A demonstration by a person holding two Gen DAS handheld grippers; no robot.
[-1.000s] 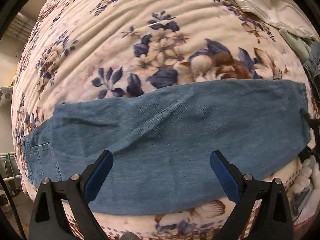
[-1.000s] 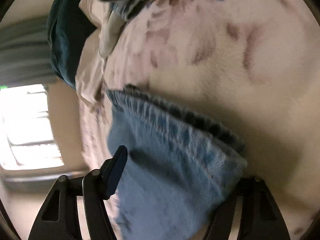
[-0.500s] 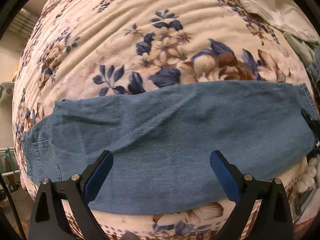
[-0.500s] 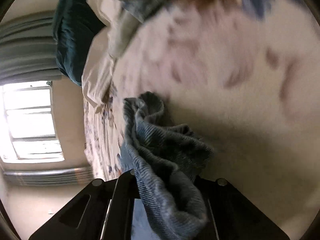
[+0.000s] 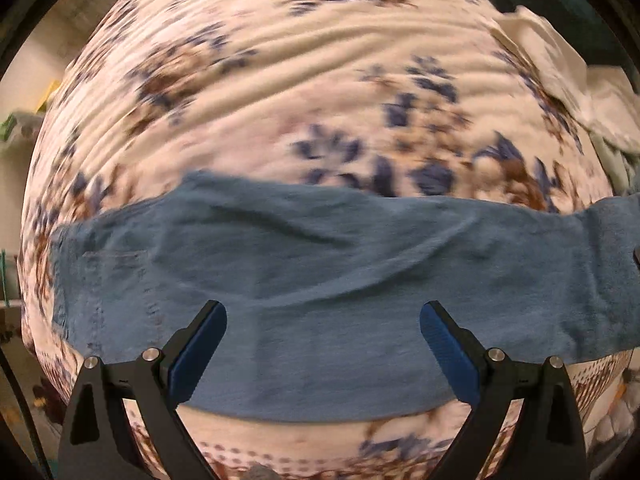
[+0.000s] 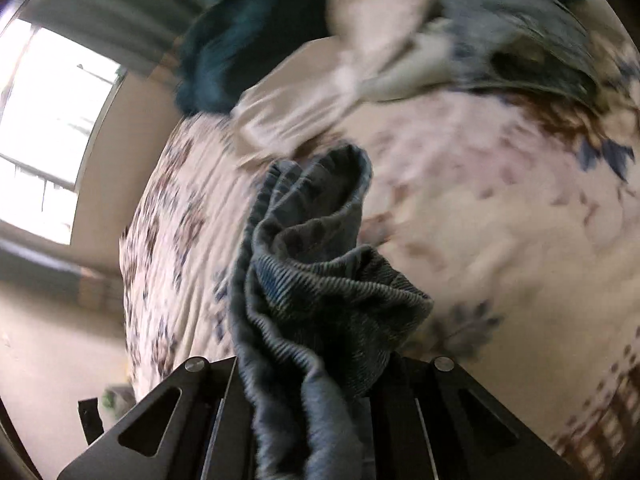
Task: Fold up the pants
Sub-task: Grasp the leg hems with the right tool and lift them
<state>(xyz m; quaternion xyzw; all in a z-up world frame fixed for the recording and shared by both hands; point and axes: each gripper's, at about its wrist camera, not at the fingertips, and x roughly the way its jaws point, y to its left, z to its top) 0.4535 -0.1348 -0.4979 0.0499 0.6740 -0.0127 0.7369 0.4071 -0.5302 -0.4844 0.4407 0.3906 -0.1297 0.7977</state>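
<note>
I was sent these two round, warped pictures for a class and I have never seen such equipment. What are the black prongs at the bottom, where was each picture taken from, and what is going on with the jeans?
There is no robot here: a person holds a two-finger gripper in each hand, and a fisheye camera on each looks out along its fingers. That is why the views bulge. One view looks down past the left gripper, its jaws wide apart and empty, onto blue jeans lying flat across a floral blanket. The other looks past the right gripper, whose jaws are shut on a bunched end of the jeans, raised off the blanket. A pile of other clothes lies beyond.
</note>
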